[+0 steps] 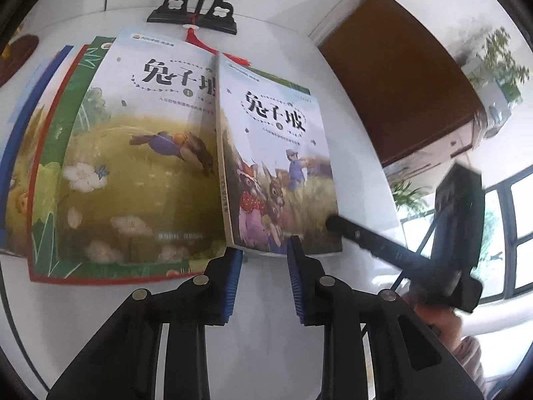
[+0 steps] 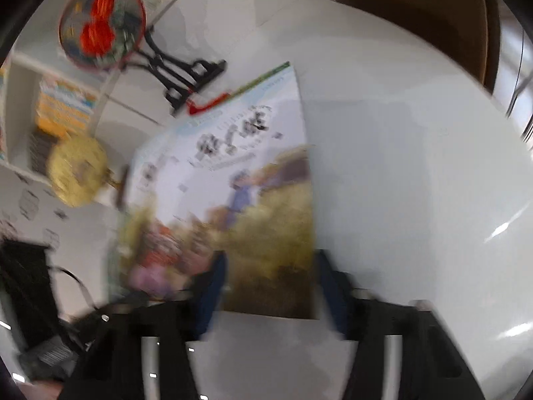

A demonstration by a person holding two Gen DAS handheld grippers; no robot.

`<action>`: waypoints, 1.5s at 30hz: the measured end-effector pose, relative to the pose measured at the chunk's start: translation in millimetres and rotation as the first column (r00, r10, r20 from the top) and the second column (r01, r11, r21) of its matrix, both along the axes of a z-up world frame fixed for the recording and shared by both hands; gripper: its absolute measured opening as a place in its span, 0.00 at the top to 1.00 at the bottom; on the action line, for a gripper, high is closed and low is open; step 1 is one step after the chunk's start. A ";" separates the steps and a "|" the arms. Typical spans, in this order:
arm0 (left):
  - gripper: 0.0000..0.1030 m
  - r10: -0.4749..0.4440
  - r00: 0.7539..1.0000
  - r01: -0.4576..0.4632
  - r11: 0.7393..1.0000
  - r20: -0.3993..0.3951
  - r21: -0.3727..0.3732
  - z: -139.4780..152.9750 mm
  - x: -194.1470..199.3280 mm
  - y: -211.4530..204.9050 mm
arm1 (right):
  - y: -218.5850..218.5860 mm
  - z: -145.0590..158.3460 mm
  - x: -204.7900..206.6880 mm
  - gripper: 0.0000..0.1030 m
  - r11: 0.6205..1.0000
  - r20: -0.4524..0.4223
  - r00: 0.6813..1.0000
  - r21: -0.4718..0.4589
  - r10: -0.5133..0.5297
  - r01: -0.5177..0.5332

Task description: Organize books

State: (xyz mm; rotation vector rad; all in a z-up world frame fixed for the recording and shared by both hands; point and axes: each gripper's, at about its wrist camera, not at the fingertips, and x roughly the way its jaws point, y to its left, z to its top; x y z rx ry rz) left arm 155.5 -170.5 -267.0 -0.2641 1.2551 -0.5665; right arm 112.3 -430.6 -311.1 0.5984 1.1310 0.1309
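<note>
Blue-padded fingers of my left gripper sit parted, nothing between them, just short of the near edge of the rabbit book. My right gripper is also spread, pads straddling that book's near right corner in a blurred wrist view; cannot tell if either pad touches. Step in hand, as I judge it: squaring the rabbit book against the stack to its left. It lies cover-up on the white table, overlapping the stack's top cover, spine side on the left and a bit raised. Long axis runs away from me, title end at the far side toward the black stand. Next move needs a nudge left, or a clamp on the near edge to lift it on top
</note>
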 end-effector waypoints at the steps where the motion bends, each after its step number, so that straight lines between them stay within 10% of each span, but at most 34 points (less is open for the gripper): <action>1: 0.77 -0.006 1.000 0.006 1.000 -0.004 -0.011 -1.3 3.2 1.6 | -1.7 -1.3 -1.1 0.79 1.000 -0.002 1.000 -0.014 0.001 -0.001; 9: 0.78 -0.056 0.995 0.059 0.998 0.077 -0.035 3.6 9.4 -10.1 | -14.4 -3.9 -12.6 0.92 0.998 0.042 0.998 0.041 -0.050 0.048; 16: 0.82 -0.183 0.982 0.177 0.977 0.044 0.123 11.8 -14.1 -11.9 | -23.5 -5.2 -19.3 0.94 0.998 0.048 0.997 0.035 -0.060 0.058; 19: 0.61 -0.183 0.979 0.160 0.963 0.089 0.217 21.3 -3.2 -7.9 | -34.6 -4.6 -21.3 0.93 0.996 0.025 0.997 0.042 -0.074 0.073; 23: 0.53 -0.062 0.997 0.054 0.986 0.046 0.160 8.3 36.6 -1.5 | -45.5 -4.8 -13.0 0.91 0.993 -0.004 0.995 0.071 -0.097 0.097; 27: 0.53 -0.001 0.999 0.003 0.999 -0.045 0.049 -11.6 61.9 -5.0 | -36.0 -8.9 1.6 0.80 0.994 -0.008 0.998 0.097 -0.058 0.058; 31: 0.37 -0.100 0.995 0.100 0.994 0.008 0.046 -11.6 60.7 -23.0 | -28.2 -4.9 8.5 0.49 0.991 0.048 0.998 0.128 -0.051 0.044; 37: 0.26 -0.150 0.988 0.148 0.988 0.042 0.048 -11.4 55.0 -34.2 | -23.7 -6.5 19.0 0.33 0.980 0.112 0.992 0.194 -0.067 0.044; 41: 0.25 -0.163 0.987 0.163 0.987 0.017 0.004 -11.9 61.4 -32.5 | -29.6 -9.6 20.2 0.34 0.964 0.129 0.983 0.247 -0.132 0.097; 45: 0.60 -0.086 0.995 0.086 0.996 0.054 0.012 -7.7 58.4 -18.5 | -37.3 -11.3 14.8 0.76 0.972 0.096 0.983 0.190 -0.156 0.135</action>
